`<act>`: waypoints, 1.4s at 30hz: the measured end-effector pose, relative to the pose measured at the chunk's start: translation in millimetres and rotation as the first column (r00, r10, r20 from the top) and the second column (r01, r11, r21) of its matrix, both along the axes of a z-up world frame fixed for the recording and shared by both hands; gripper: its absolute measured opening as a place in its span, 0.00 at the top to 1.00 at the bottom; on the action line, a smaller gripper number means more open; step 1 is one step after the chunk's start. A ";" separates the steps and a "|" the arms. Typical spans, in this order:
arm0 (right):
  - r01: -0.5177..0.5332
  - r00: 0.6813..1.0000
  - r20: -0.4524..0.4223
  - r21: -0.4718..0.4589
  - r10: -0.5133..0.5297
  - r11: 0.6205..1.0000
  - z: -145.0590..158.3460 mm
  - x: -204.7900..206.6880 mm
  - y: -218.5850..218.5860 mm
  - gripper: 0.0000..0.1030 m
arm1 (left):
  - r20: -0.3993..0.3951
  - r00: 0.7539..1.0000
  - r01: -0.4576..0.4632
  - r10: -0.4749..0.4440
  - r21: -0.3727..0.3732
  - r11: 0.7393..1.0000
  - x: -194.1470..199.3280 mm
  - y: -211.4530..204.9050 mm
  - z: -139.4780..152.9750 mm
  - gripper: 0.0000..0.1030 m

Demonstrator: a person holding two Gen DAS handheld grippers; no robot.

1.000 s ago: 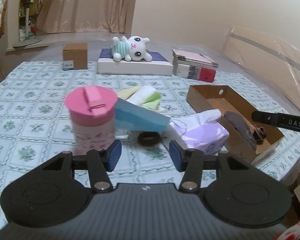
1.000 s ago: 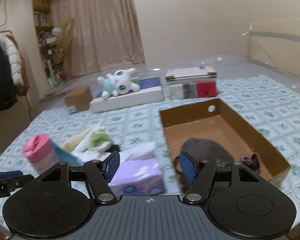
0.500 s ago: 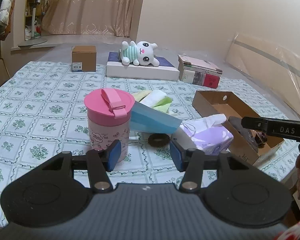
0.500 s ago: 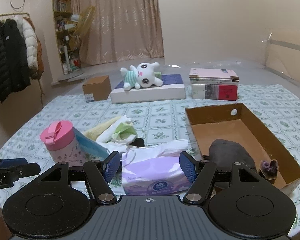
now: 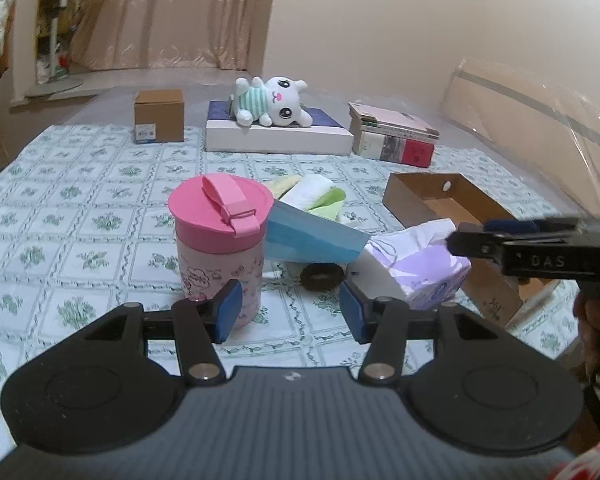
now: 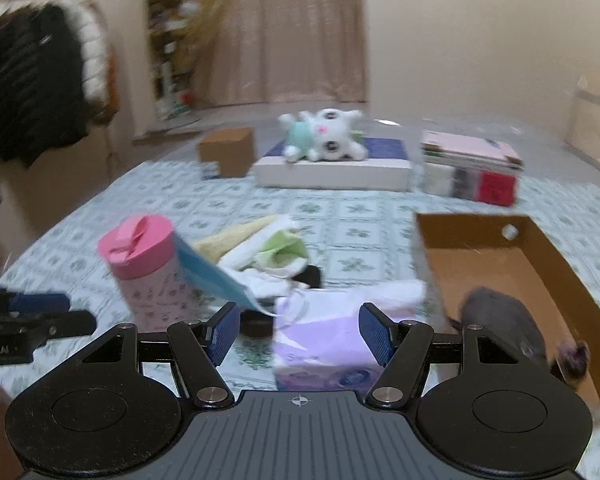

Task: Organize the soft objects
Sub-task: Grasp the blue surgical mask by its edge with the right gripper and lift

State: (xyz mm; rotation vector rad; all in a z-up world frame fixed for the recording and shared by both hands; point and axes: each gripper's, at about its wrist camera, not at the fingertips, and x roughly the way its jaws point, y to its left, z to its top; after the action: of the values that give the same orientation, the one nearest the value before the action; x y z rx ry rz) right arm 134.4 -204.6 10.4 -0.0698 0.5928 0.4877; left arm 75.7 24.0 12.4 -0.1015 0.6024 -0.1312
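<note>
pink-lidded cup (image 5: 219, 236), lilac tissue pack (image 5: 420, 268), green-flowered cloth (image 5: 80, 208)

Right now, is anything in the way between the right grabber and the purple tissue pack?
No. The right gripper is open, with the soft purple tissue pack directly ahead between its blue fingers. Nothing visible blocks it.

Home bedroom: curtains (image 5: 160, 16), coats (image 6: 40, 80) on rack, cluttered shelf (image 6: 172, 40), plush toy (image 5: 276, 100), books (image 5: 394, 136).
</note>
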 end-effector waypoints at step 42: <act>-0.271 0.845 0.220 -0.609 0.487 0.745 -63.0 48.1 132.2 0.99 | -0.078 0.976 0.215 -0.201 0.282 0.935 90.0 128.5 -11.7 0.47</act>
State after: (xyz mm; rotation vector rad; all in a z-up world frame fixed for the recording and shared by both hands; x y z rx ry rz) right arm 182.5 -72.3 -52.6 -0.8543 0.3260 0.6738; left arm 165.7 152.5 0.7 0.2446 0.6740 -0.2452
